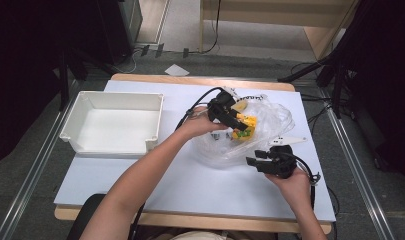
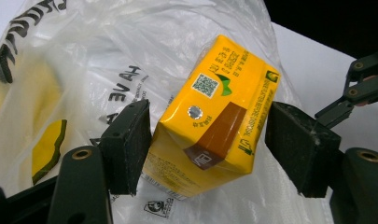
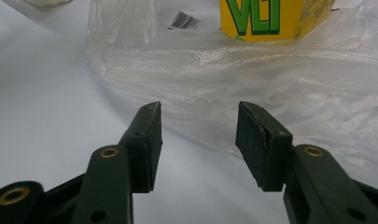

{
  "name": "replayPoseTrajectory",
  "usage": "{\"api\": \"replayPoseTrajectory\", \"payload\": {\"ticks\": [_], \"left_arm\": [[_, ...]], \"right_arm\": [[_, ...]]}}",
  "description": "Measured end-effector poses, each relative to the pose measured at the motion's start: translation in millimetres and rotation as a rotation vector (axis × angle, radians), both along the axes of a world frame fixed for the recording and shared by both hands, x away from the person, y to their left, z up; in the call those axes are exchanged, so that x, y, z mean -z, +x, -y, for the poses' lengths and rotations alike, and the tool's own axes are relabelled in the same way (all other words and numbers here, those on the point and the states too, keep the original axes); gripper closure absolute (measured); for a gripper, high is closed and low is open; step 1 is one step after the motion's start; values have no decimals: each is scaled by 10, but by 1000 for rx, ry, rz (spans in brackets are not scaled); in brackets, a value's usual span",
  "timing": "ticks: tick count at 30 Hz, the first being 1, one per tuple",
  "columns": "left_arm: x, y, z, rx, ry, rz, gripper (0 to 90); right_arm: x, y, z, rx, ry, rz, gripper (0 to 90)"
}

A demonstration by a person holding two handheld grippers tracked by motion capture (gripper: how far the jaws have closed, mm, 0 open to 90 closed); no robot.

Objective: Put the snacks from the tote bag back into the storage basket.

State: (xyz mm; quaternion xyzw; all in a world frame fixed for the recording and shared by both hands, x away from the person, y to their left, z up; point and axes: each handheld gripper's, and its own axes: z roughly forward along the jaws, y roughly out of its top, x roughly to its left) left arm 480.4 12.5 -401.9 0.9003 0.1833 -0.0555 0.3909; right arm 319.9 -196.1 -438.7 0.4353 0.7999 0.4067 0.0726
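Observation:
A yellow drink carton (image 2: 214, 116) lies on a clear plastic bag (image 2: 84, 56) at the table's middle right. My left gripper (image 2: 210, 116) straddles the carton (image 1: 245, 127) with its jaws wide: one pad rests by the carton's side, and the other shows a sliver of bag between itself and the carton. It is not squeezed. My right gripper (image 3: 198, 112) is open and empty, low over the table at the near edge of the bag (image 3: 270, 74). From there the carton (image 3: 266, 18) shows behind the film. In the high view the right gripper (image 1: 256, 156) sits right of the bag (image 1: 270, 117).
A white bin (image 1: 115, 96) stands at the left of the pale table (image 1: 190, 185). Another yellow shape (image 2: 46, 144) shows through the bag's film. The right gripper (image 2: 359, 88) pokes in at the edge of the left gripper view. Dark stands and cables surround the table.

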Motion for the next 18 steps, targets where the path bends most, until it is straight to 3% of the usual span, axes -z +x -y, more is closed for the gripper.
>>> {"api": "replayPoseTrajectory", "payload": {"ticks": [14, 18], "left_arm": [[83, 1, 77, 10, 22, 17, 346], [84, -17, 94, 16, 45, 41, 421]], "right_arm": [[22, 12, 2, -2, -2, -2, 517], [37, 23, 8, 1, -2, -10, 518]]}}
